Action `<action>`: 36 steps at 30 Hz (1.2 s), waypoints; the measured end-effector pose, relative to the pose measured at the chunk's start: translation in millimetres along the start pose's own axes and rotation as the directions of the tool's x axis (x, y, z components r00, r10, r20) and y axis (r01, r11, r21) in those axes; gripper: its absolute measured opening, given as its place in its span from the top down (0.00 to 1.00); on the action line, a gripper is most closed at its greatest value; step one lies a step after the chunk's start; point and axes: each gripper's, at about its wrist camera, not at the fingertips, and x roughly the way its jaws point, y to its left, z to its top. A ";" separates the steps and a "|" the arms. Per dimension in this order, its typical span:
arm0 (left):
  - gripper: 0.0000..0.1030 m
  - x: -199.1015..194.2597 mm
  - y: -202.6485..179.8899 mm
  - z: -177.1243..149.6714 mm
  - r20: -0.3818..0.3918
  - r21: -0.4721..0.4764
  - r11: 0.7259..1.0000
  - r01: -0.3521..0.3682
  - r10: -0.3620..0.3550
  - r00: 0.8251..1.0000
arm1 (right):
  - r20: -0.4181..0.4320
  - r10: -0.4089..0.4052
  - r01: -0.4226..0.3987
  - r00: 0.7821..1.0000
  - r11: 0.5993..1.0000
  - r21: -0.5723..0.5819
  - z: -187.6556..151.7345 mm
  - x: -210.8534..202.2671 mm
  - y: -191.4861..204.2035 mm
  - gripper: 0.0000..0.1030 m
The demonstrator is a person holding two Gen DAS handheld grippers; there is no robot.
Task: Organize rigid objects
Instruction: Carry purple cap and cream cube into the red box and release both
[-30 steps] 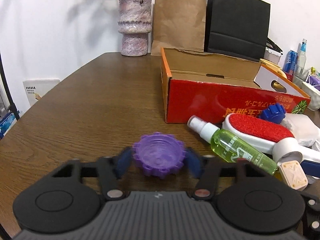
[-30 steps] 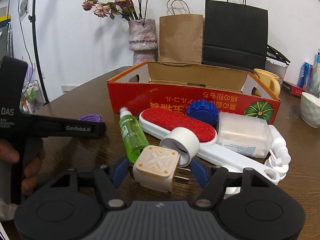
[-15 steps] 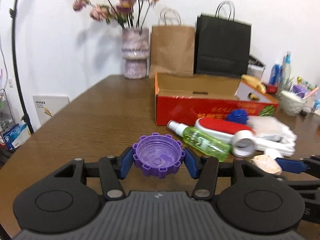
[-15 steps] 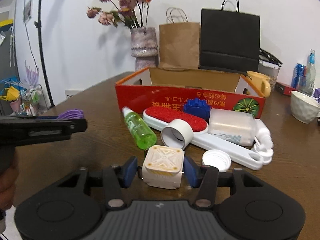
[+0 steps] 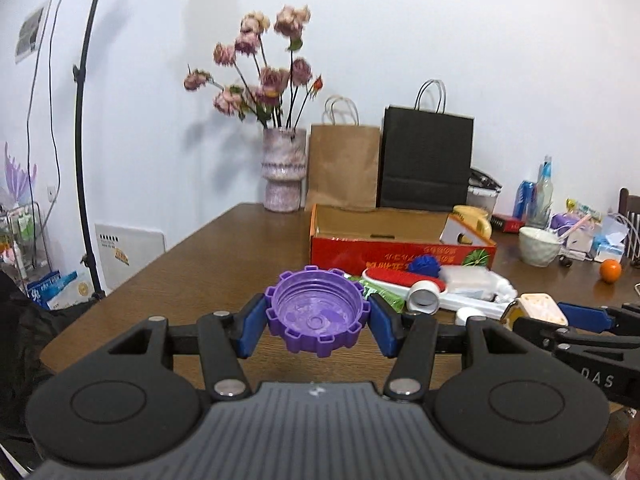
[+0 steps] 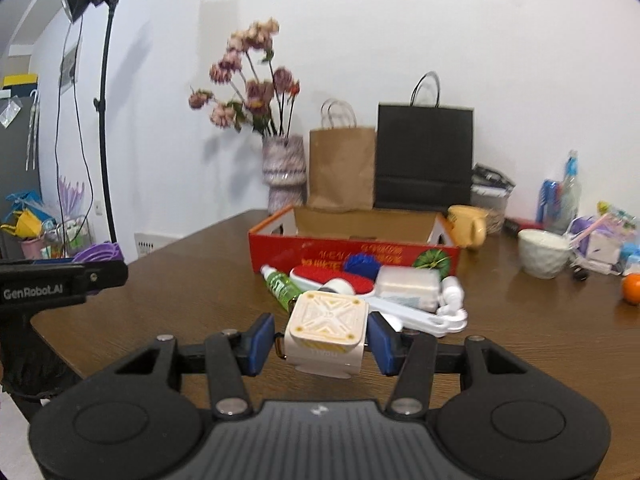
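Observation:
My left gripper [image 5: 316,334] is shut on a purple toothed cap [image 5: 314,308], held open side up above the brown table [image 5: 208,276]. My right gripper [image 6: 322,346] is shut on a cream square plug adapter [image 6: 328,318]; its prongs point toward the left pad, and it hangs clear of the table. Beyond them an open red cardboard box [image 6: 352,254] stands on the table. In front of the box lies a pile: a green spray bottle [image 6: 282,286], a red lint brush [image 6: 324,274], a blue cap [image 6: 362,266] and a translucent container [image 6: 408,288].
A vase of dried flowers [image 5: 282,168], a brown paper bag [image 5: 344,168] and a black bag [image 5: 426,160] stand behind the box. A yellow mug [image 6: 468,224], a white bowl [image 6: 544,252], an orange [image 6: 632,288] and small clutter sit right. A light stand [image 6: 104,120] rises left.
Both grippers rose and drew back from the pile with their loads. The right gripper closed on the adapter and lifted it off the table. The left kept its grip on the purple cap.

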 end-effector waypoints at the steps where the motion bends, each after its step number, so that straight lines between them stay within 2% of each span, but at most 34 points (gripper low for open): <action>1: 0.46 -6.3 -2.6 -0.1 0.009 0.001 1.000 0.003 -0.003 1.000 | 0.013 -0.006 0.006 1.000 1.000 0.000 -0.7 -8.2 -0.5 0.51; 5: 0.46 -28.2 -14.5 -0.5 0.052 0.021 1.000 0.016 -0.018 0.999 | 0.054 -0.021 0.021 0.998 1.000 -0.001 -1.1 -35.8 -2.7 0.51; 9: 0.46 -34.2 -25.4 2.6 0.082 0.041 0.998 0.044 -0.047 0.996 | 0.083 -0.026 0.026 0.996 1.000 0.001 -0.5 -50.1 -8.5 0.51; 14: 0.46 -18.5 -31.2 -2.5 0.036 0.039 0.998 0.051 -0.052 0.998 | 0.072 -0.026 0.025 0.997 1.000 0.014 -0.8 -39.9 -16.6 0.51; 19: 0.46 8.3 -30.6 8.2 0.033 0.046 0.998 0.050 -0.052 0.998 | 0.065 -0.015 0.014 0.998 1.000 0.019 10.9 -12.1 -30.1 0.51; 24: 0.46 63.8 -19.7 58.2 0.043 0.024 0.995 0.099 -0.100 0.994 | 0.104 0.031 -0.030 0.994 1.000 -0.006 60.5 29.5 -55.9 0.51; 27: 0.47 117.8 -11.0 102.6 0.020 0.004 0.992 0.127 -0.127 0.992 | 0.110 0.077 -0.073 0.991 0.997 -0.038 104.1 64.9 -74.7 0.51; 30: 0.47 180.8 -6.9 140.8 -0.049 -0.025 0.989 0.149 -0.150 0.987 | 0.068 0.109 -0.107 0.992 0.994 -0.031 151.1 115.0 -97.7 0.51; 33: 0.47 252.4 -3.8 168.6 -0.150 -0.054 0.990 0.133 -0.140 0.979 | 0.012 0.079 -0.078 0.997 0.996 -0.044 190.2 176.2 -112.4 0.51; 36: 0.47 328.0 -0.3 178.4 -0.265 -0.076 0.993 0.094 -0.111 0.958 | -0.086 0.075 -0.079 0.993 0.996 -0.034 212.8 248.1 -122.8 0.51</action>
